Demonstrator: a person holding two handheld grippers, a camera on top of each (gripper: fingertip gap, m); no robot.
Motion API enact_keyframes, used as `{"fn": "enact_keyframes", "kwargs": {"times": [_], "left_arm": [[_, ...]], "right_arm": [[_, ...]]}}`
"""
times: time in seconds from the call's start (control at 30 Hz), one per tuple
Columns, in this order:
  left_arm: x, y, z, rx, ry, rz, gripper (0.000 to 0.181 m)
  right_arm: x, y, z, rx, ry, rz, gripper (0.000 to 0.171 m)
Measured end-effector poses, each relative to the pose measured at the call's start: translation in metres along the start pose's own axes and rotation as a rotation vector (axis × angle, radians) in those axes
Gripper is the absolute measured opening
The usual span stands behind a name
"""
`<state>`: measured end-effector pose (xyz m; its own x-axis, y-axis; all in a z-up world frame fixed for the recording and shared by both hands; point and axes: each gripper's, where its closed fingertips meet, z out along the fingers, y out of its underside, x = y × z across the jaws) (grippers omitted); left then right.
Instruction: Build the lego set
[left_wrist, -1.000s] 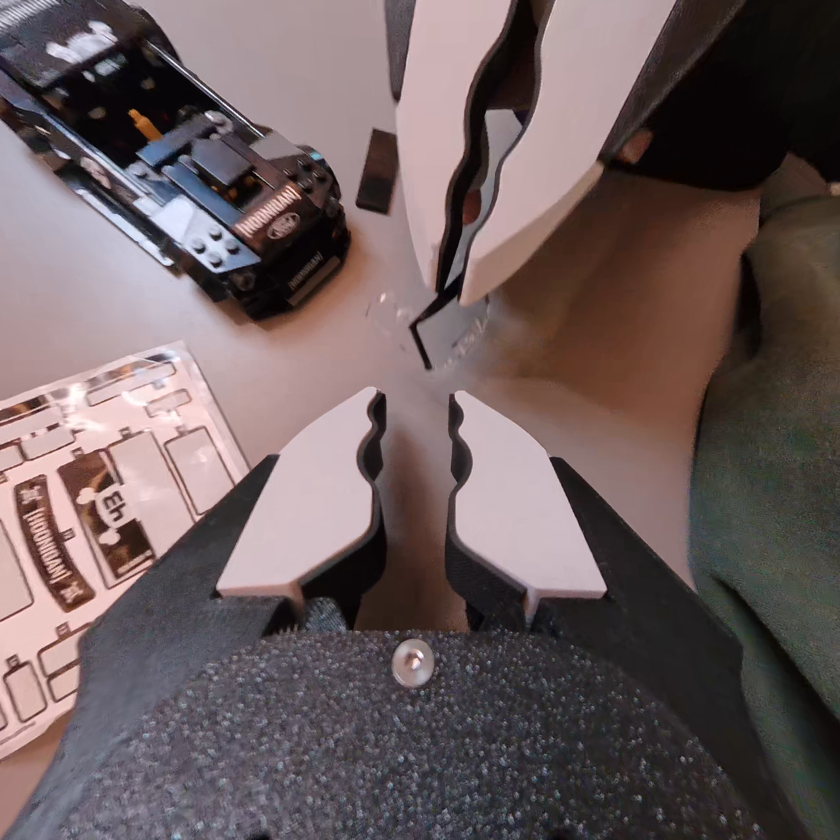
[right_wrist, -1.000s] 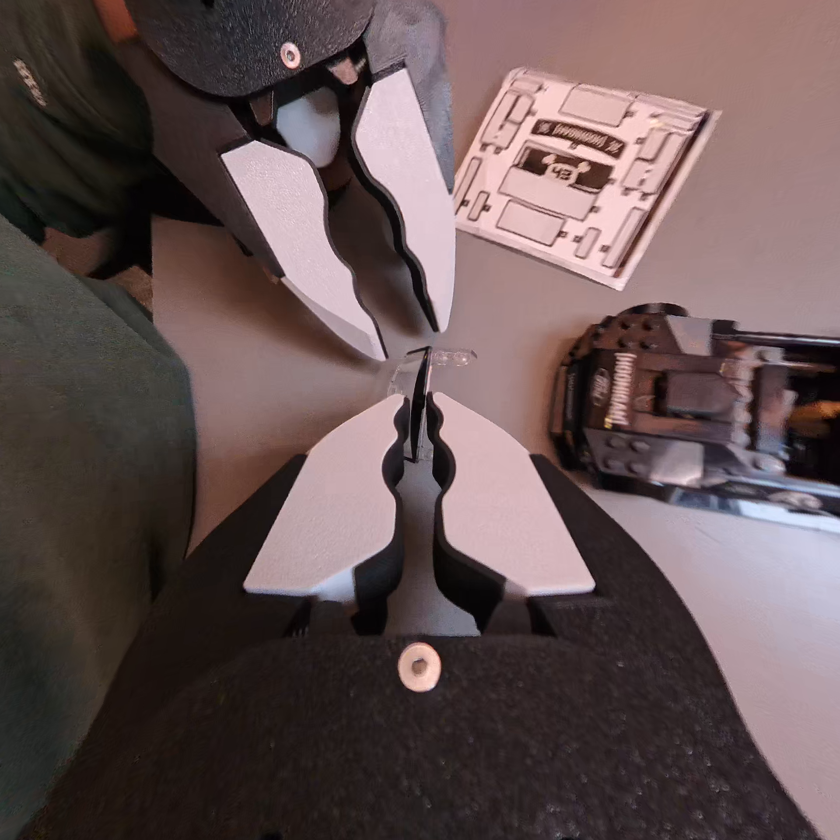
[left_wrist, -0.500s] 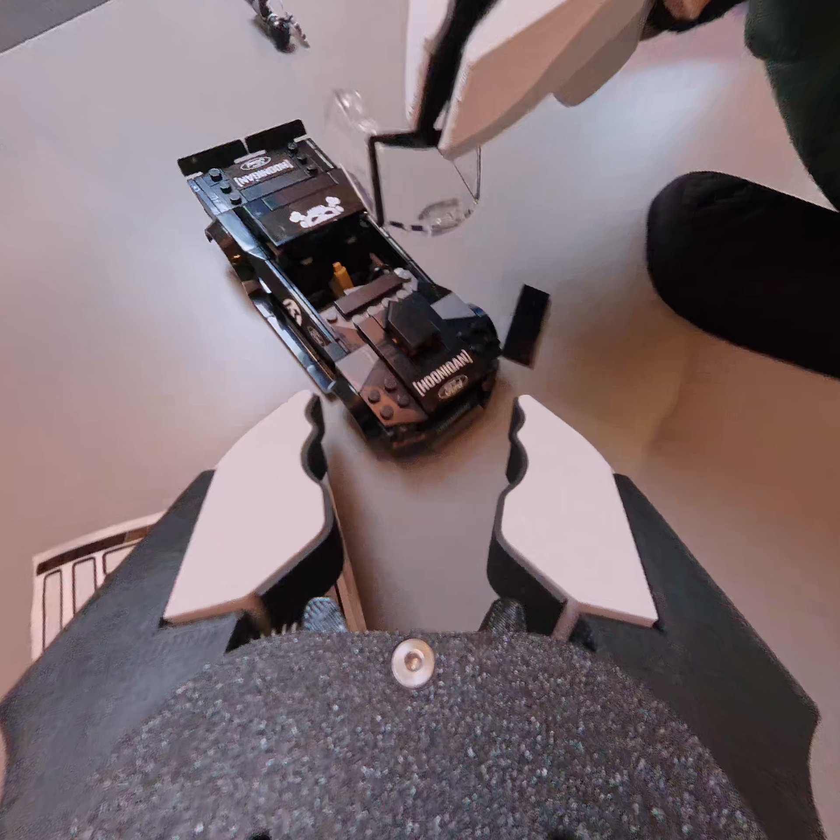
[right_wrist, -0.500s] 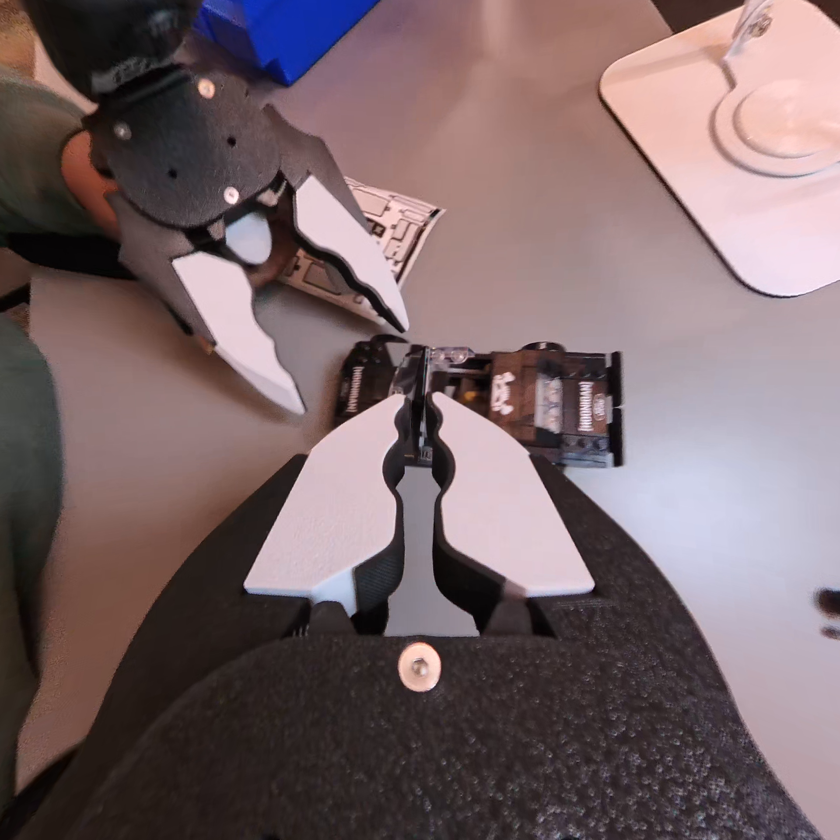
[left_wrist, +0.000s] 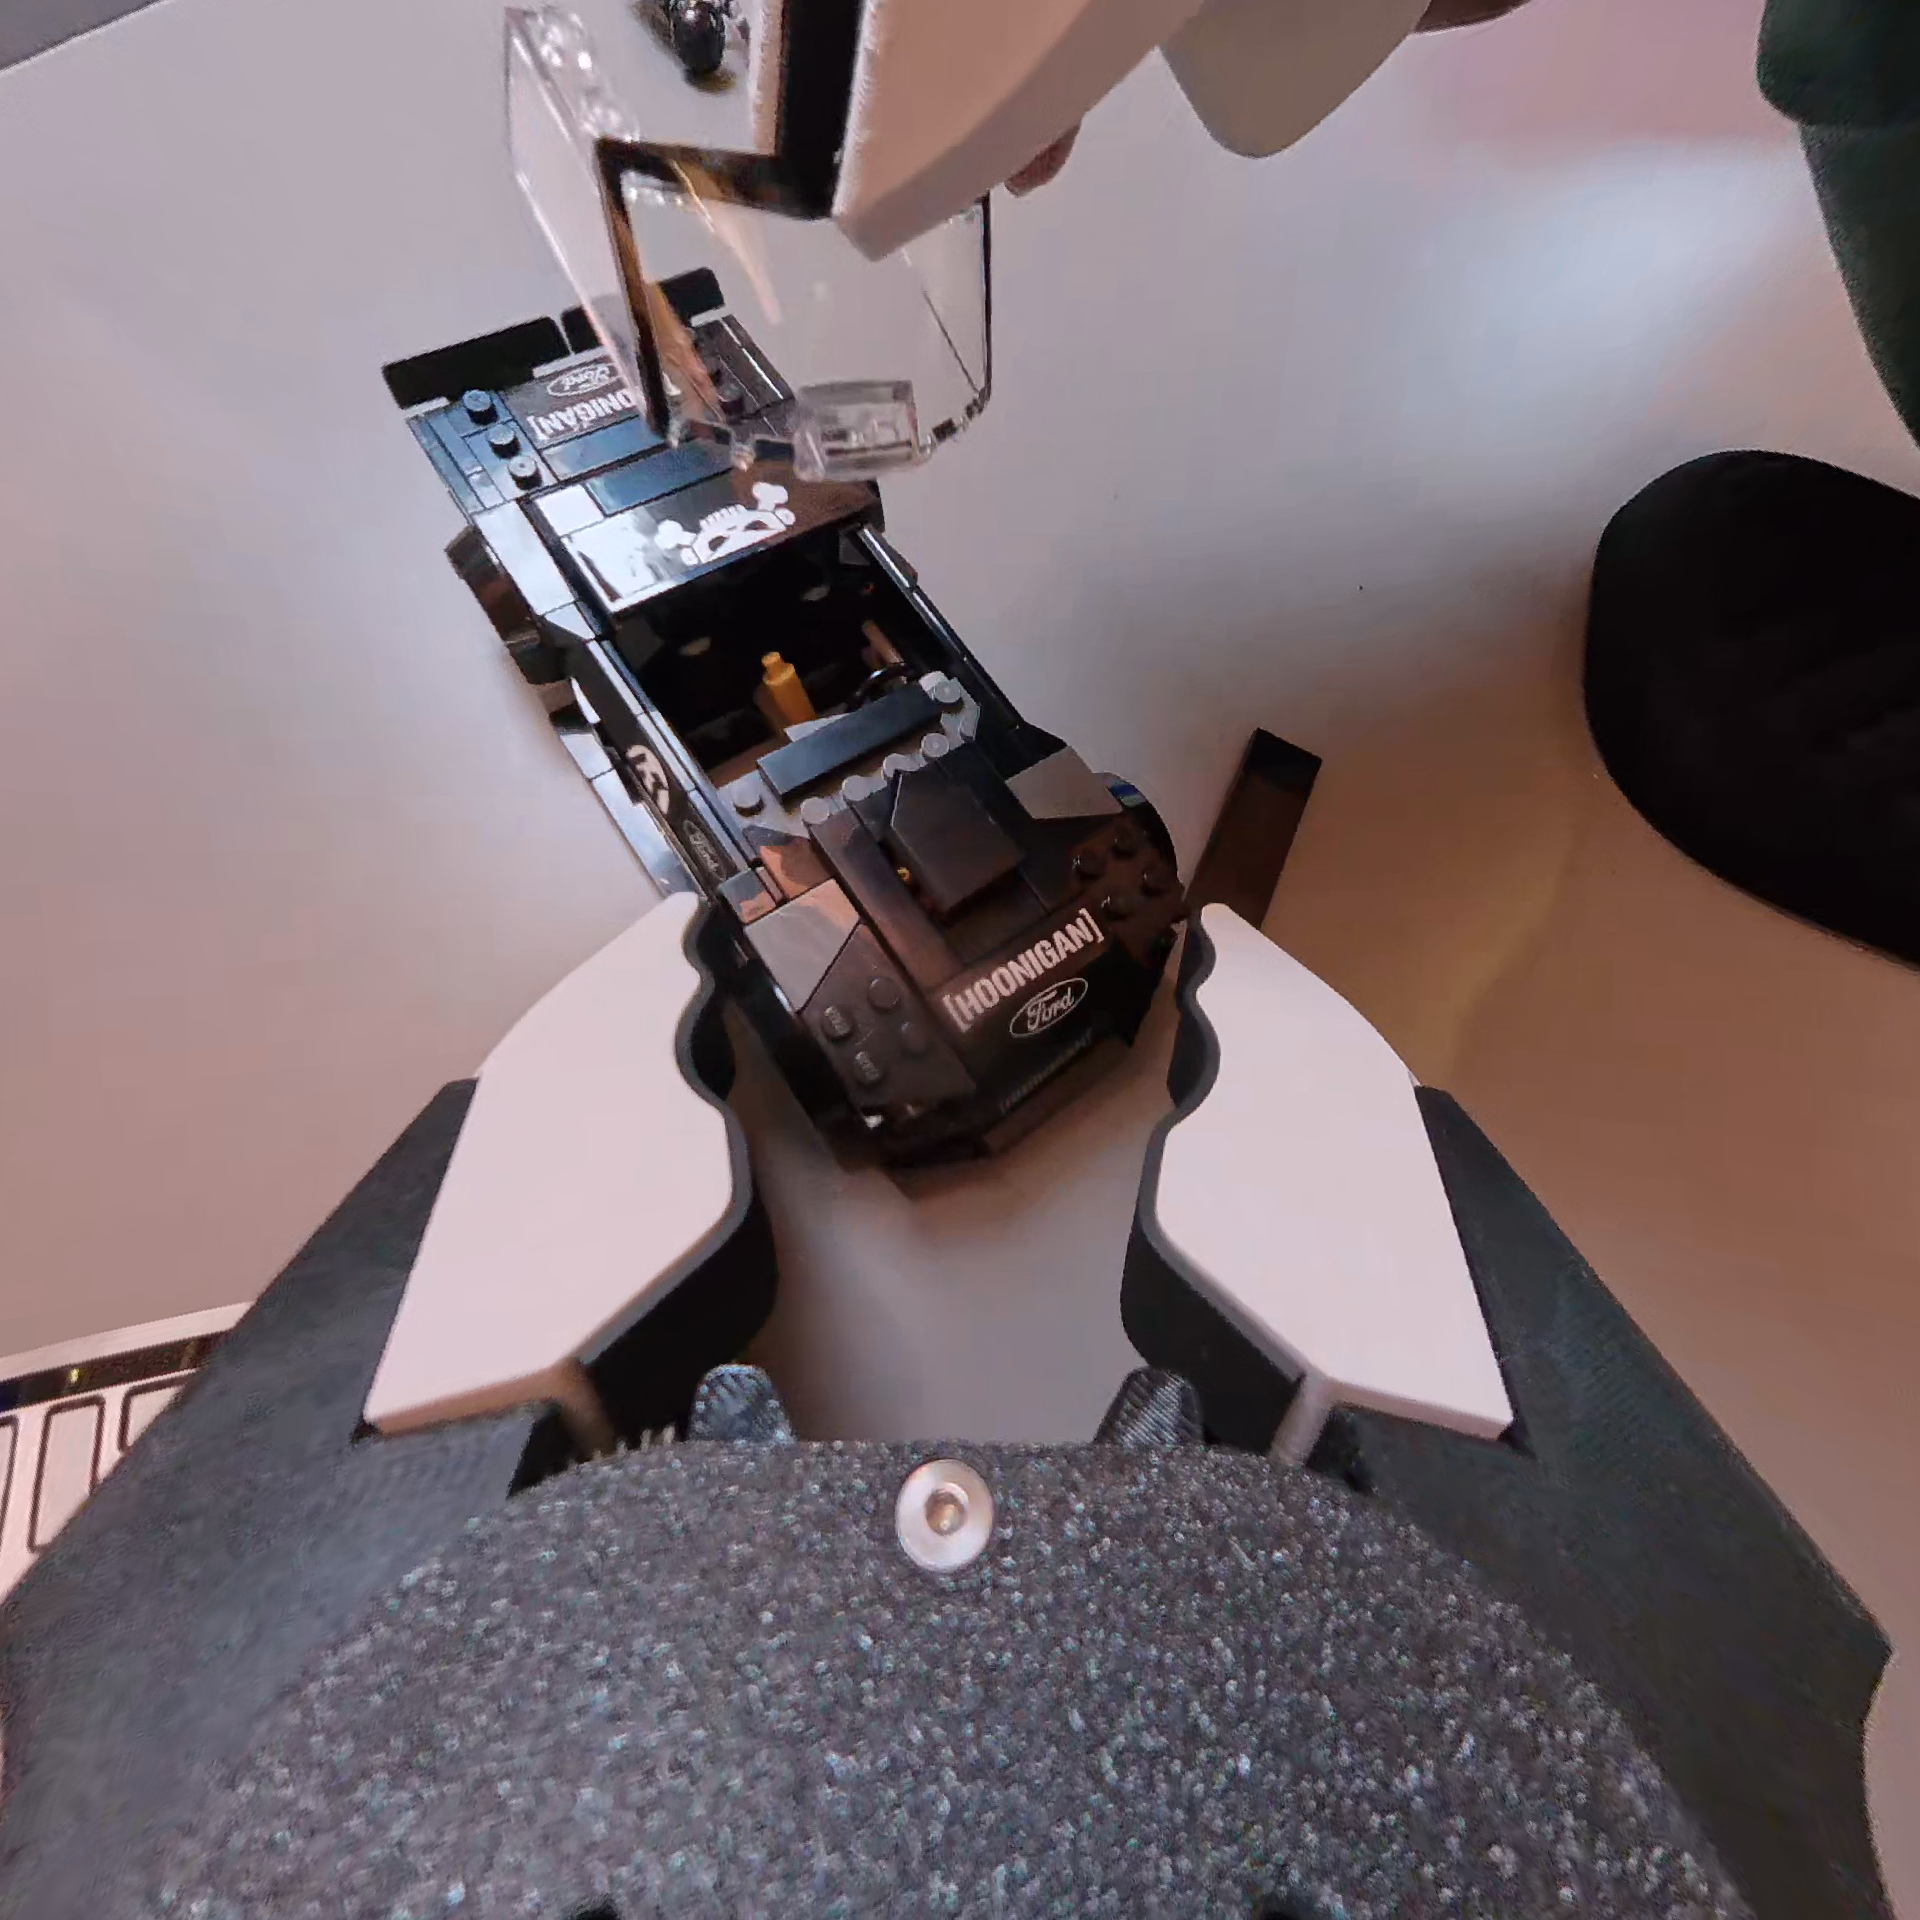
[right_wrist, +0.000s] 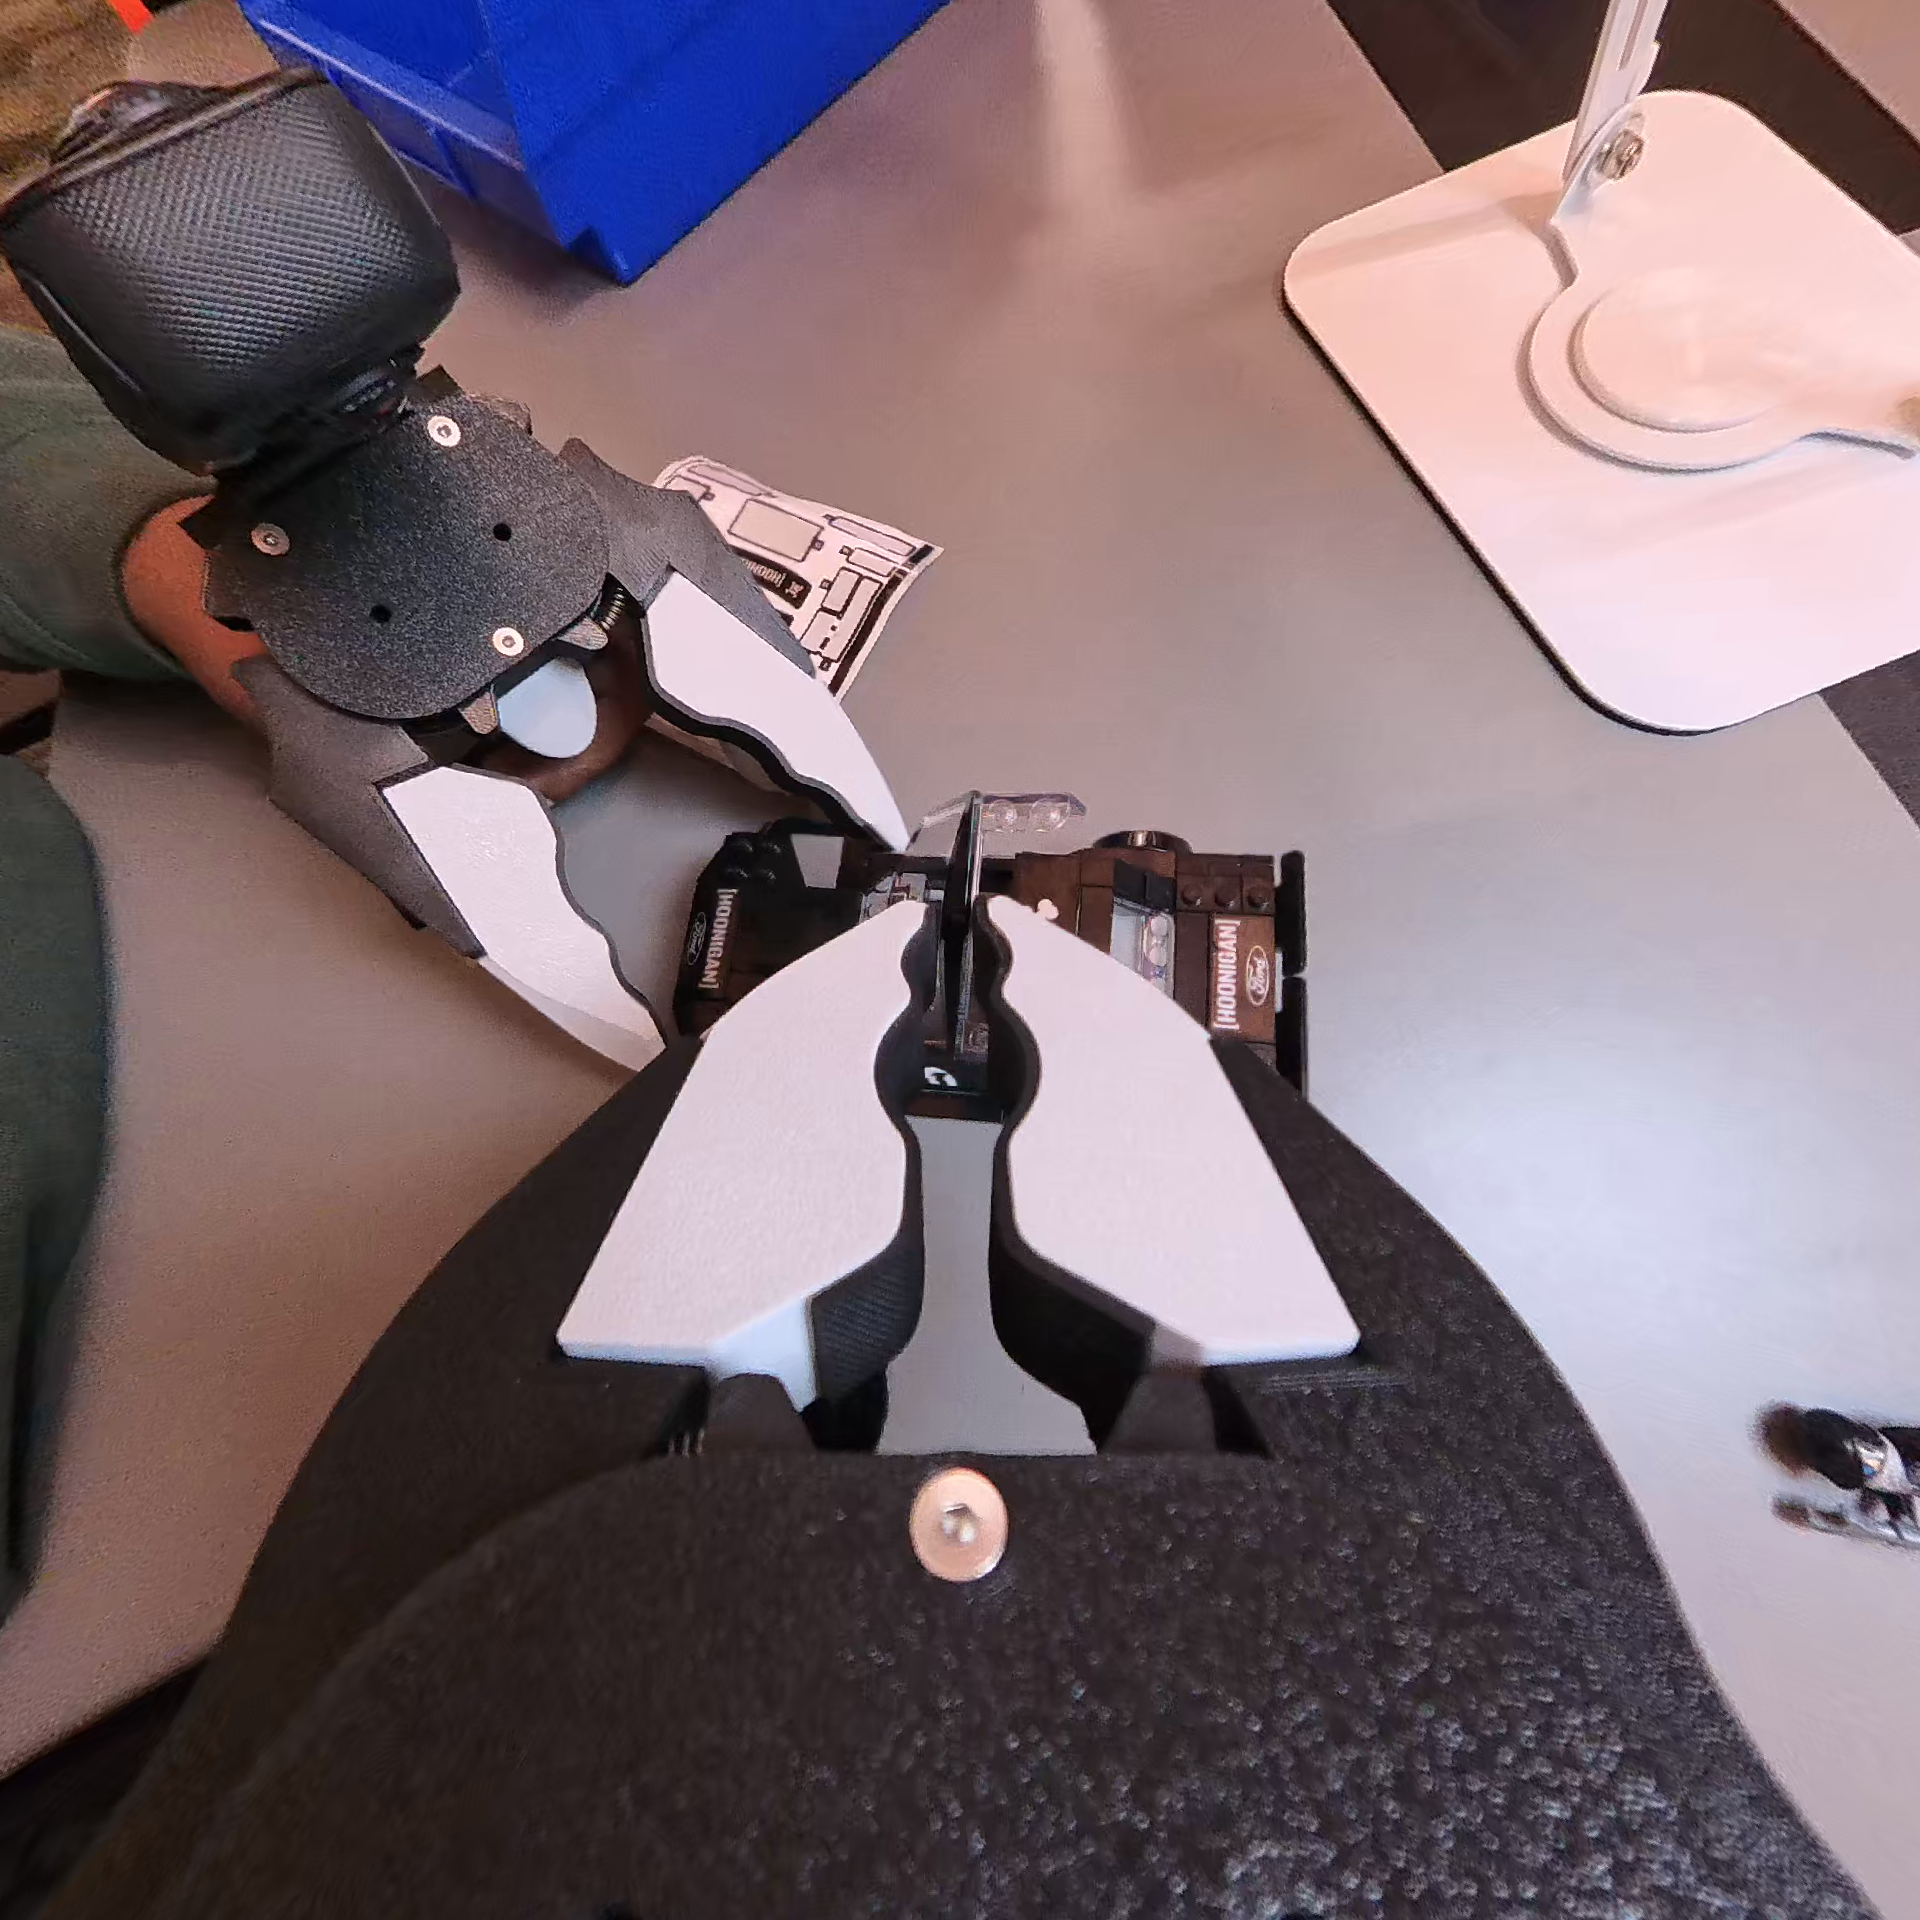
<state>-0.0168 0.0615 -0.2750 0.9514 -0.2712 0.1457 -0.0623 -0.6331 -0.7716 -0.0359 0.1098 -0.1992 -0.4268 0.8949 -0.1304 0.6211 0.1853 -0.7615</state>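
Where the grey table (right_wrist: 1091, 436) carries a blue bin (right_wrist: 582, 94) and white stand base (right_wrist: 1621, 416), the black lego car (left_wrist: 831, 790) lies lengthwise, nose between the spread-open left gripper (left_wrist: 940, 935); the right gripper (right_wrist: 951, 914) pinches the clear windscreen piece (left_wrist: 748, 281) above it.

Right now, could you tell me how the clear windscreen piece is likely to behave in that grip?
The clear windscreen piece looks thin, rigid and glossy, so probably slippery. The right hand-held gripper pinches only one edge, so it may pivot when pressed onto the black car.

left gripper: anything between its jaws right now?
Yes: the nose of the black lego car sits between the open jaws of the left gripper, ungripped. Left wrist view shows it.
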Motion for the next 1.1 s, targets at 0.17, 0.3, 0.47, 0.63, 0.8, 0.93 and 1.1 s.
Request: {"fn": "enact_keyframes", "kwargs": {"times": [0.17,0.3,0.47,0.63,0.8,0.93,1.1], "left_arm": [[0.005,0.005,-0.005,-0.003,-0.006,0.003,0.083],[0.01,0.013,-0.012,-0.015,-0.025,0.016,0.081],[0.012,0.018,-0.015,-0.028,-0.03,0.031,0.08],[0.01,0.018,-0.015,-0.023,-0.026,0.04,0.081],[0.007,0.019,-0.016,-0.02,-0.025,0.043,0.083],[0.004,0.019,-0.017,-0.018,-0.032,0.034,0.082],[0.001,0.017,-0.016,-0.014,-0.039,0.031,0.082]], "right_arm": [[-0.004,0.005,0.006,-0.026,-0.014,-0.005,0.006],[-0.01,0.006,0.008,-0.036,-0.026,-0.022,0.006],[-0.014,0.005,0.009,-0.036,-0.035,-0.03,0.006],[-0.011,0.01,0.011,-0.052,-0.034,-0.028,0.006],[-0.007,0.02,0.003,-0.094,-0.031,-0.032,0.006],[-0.001,0.067,-0.023,-0.242,-0.037,-0.043,0.006],[-0.012,0.1,-0.013,-0.25,-0.129,0.051,0.006]]}}
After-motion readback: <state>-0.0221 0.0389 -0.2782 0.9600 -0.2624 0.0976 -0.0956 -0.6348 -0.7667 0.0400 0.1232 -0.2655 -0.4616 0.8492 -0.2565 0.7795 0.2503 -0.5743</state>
